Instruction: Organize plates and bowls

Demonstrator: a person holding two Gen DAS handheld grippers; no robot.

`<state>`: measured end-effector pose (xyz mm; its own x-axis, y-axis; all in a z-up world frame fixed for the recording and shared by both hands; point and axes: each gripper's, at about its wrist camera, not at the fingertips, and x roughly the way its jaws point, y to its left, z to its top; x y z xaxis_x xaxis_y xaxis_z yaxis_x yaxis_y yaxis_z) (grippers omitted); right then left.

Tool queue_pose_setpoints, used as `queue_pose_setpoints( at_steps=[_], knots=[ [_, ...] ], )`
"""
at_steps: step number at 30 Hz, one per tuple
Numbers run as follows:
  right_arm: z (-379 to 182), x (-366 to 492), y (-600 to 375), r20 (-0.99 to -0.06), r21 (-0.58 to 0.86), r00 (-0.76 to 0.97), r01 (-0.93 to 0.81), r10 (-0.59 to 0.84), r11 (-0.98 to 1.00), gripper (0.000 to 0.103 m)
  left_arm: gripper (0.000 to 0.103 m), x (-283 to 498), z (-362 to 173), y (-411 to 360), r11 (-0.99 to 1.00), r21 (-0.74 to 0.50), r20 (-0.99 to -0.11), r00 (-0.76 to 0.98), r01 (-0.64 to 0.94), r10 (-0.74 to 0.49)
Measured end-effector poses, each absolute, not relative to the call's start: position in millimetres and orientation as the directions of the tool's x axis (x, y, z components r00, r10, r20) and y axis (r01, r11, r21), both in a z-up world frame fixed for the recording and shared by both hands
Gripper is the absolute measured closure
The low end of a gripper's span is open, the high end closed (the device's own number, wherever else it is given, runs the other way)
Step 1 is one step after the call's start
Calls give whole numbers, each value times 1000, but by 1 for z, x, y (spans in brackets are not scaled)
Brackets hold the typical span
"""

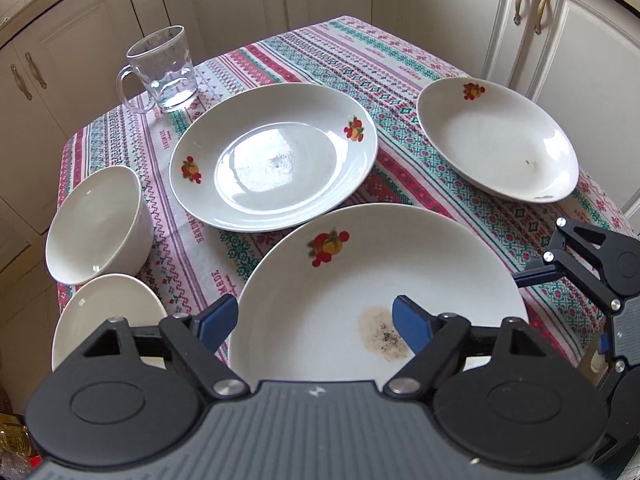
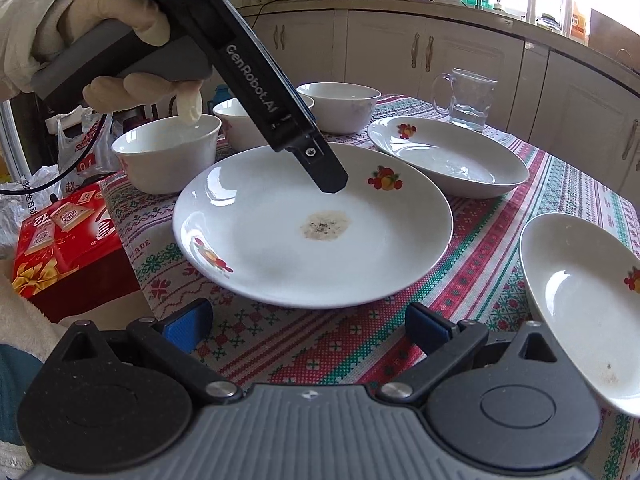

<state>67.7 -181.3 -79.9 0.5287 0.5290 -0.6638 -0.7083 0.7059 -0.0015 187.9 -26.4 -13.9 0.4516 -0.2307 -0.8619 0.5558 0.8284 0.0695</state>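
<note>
Three white plates with fruit decals lie on the patterned tablecloth [image 1: 420, 184]. A stained plate [image 1: 320, 312] is nearest, a clean plate [image 1: 276, 156] behind it, a third plate [image 1: 496, 140] at the far right. A white bowl [image 1: 96, 224] and a second bowl [image 1: 104, 320] stand at the left. My left gripper [image 1: 316, 324] is open and empty above the stained plate's near rim. My right gripper [image 2: 308, 324] is open and empty, just short of the stained plate [image 2: 280, 256]. Three bowls [image 2: 168, 152] [image 2: 236, 120] [image 2: 340, 104] stand behind it.
A glass mug with water [image 1: 164, 72] stands at the table's far left corner, also in the right wrist view [image 2: 468, 96]. A red box [image 2: 64, 248] sits beside the table. Cabinets [image 1: 580, 40] surround the table. The right gripper's body [image 1: 592, 268] shows at the right edge.
</note>
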Motion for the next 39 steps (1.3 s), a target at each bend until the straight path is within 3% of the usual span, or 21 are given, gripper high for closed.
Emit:
queue_pose_setpoints(
  at_steps=[12,23,39],
  knots=[
    [-80,73,-176,-661,2,531,-705,530,709,0,28,210,-25,-26,791,57,-909,359,609,-211],
    [-78,77,-173,-658,12,526,-709,540,705,0,28,224,-34,-27,749,10,-955,227,663,-188],
    [-76,75,-178,-658,3,525,-715,539,699,0,26,225,-38,-21,771,-59,-956,186,634,-226]
  ],
)
